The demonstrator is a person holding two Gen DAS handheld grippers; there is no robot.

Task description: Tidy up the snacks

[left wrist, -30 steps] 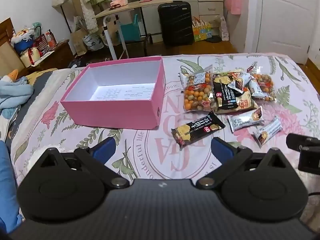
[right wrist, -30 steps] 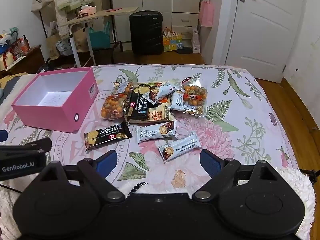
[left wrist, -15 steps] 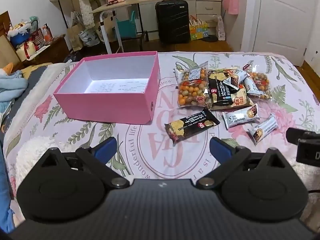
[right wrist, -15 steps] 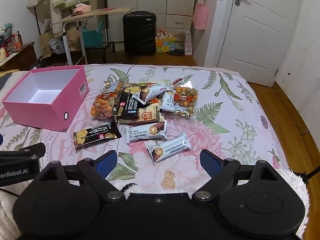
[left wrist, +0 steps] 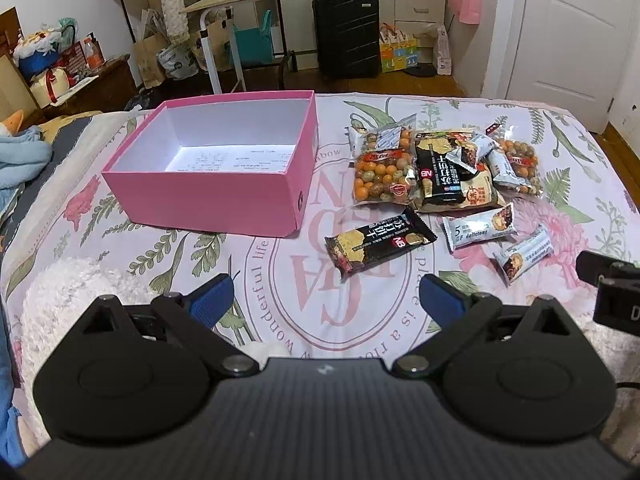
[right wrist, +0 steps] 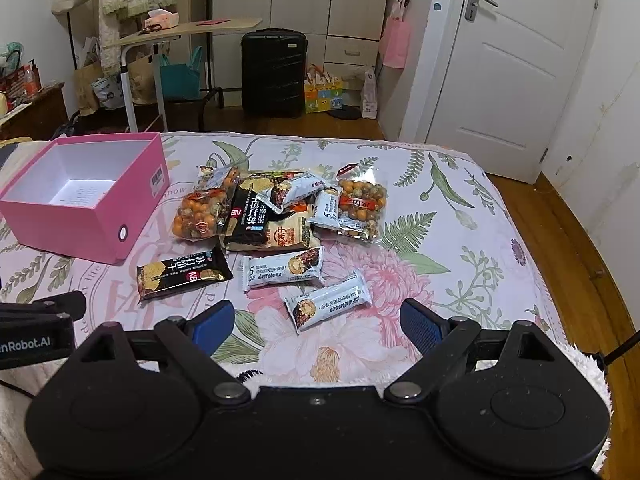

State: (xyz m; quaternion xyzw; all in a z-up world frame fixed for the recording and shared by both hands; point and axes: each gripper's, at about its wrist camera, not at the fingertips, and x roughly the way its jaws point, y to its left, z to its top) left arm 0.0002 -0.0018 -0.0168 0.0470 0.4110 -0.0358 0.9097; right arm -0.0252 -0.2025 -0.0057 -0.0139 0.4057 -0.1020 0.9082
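Note:
An open pink box (left wrist: 208, 196) with a white inside sits on the bed, also in the right wrist view (right wrist: 80, 216). Right of it lies a heap of snack packets (left wrist: 444, 168): bags of orange balls (right wrist: 204, 208), black cracker packs and white bars. A black cracker pack (left wrist: 380, 242) (right wrist: 184, 274) and two white bars (right wrist: 282, 268) (right wrist: 328, 306) lie nearer. My left gripper (left wrist: 326, 300) is open and empty, near the black pack. My right gripper (right wrist: 318, 322) is open and empty, just short of the nearest white bar.
The bed has a floral sheet (right wrist: 440, 240) and a white fluffy blanket (left wrist: 80, 288) at the near edge. Beyond the bed are a black suitcase (right wrist: 274, 72), a side table (right wrist: 180, 32), and a white door (right wrist: 512, 64). The bed's right edge drops to wooden floor (right wrist: 568, 240).
Both views have shifted slightly: the box and snacks sit a little further left and lower than a second ago. Both grippers stay open. No snack has moved.

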